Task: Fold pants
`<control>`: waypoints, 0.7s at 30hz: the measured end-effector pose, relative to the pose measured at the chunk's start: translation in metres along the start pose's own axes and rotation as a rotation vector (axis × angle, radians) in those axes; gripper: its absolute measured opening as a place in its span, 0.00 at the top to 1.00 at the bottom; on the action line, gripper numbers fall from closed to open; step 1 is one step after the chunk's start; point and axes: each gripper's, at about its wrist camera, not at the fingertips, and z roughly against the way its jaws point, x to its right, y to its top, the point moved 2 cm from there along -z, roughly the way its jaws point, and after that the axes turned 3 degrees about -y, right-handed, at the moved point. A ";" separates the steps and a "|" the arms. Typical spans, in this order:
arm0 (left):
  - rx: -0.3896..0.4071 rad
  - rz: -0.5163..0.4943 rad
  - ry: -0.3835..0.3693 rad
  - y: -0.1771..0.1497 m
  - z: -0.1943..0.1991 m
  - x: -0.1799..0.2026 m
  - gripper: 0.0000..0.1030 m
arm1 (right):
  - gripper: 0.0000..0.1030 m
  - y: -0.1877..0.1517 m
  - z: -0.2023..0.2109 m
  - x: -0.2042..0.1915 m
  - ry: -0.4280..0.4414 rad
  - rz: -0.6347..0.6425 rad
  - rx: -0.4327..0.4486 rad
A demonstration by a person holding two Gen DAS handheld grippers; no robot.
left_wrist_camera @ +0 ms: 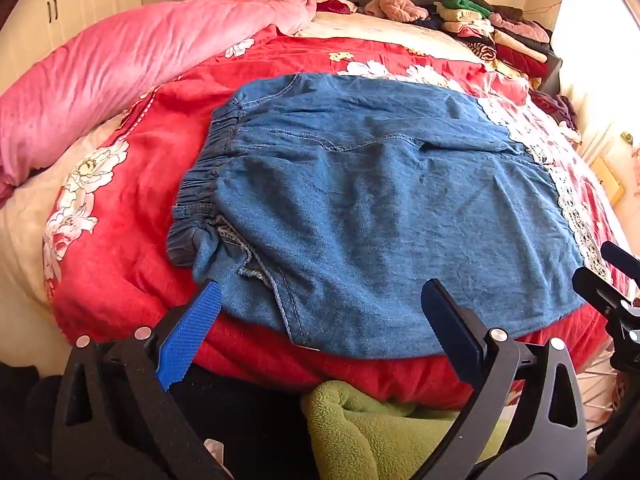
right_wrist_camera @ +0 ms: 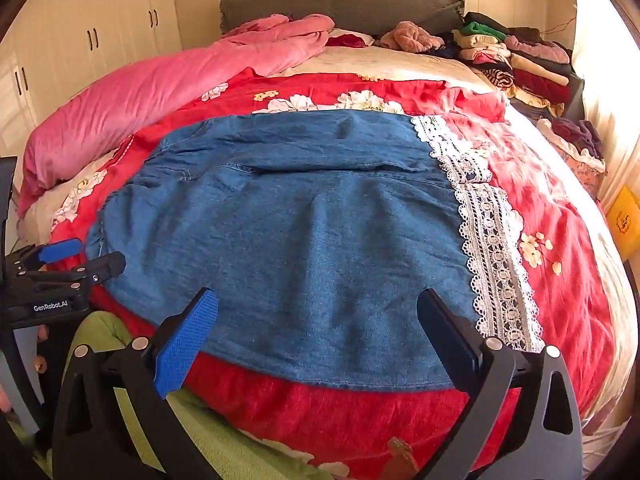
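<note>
Blue denim pants [left_wrist_camera: 360, 200] lie spread flat on a red floral quilt [left_wrist_camera: 120, 208] that covers the bed, elastic waistband [left_wrist_camera: 200, 184] toward the left, white lace-trimmed hems [right_wrist_camera: 488, 240] toward the right. The near edge of the pants runs roughly parallel to the near edge of the quilt. Left gripper [left_wrist_camera: 320, 304] hangs above the near edge of the pants close to the waistband end, tilted downward; jaws spread wide, nothing between them, blue pad [left_wrist_camera: 192, 332] clear of the cloth. Right gripper [right_wrist_camera: 316, 312] hangs above the near edge close to the lace end, also tilted downward; jaws spread wide, empty. Each gripper shows at the edge of the other's view. A pink duvet [left_wrist_camera: 120, 68] is bunched along the left side of the bed. A stack of folded clothes [right_wrist_camera: 520, 60] sits at the far right corner beside the grey headboard [right_wrist_camera: 360, 4]. Green fleece fabric [left_wrist_camera: 380, 432] is below the quilt edge.
</note>
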 end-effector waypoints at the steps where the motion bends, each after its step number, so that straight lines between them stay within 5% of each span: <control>1: 0.001 0.000 0.000 0.000 0.000 0.000 0.09 | 0.04 0.001 -0.001 0.000 0.000 -0.001 0.000; 21: 0.010 -0.003 0.003 0.002 0.004 -0.002 0.09 | 0.04 -0.003 -0.001 0.000 -0.005 0.000 0.000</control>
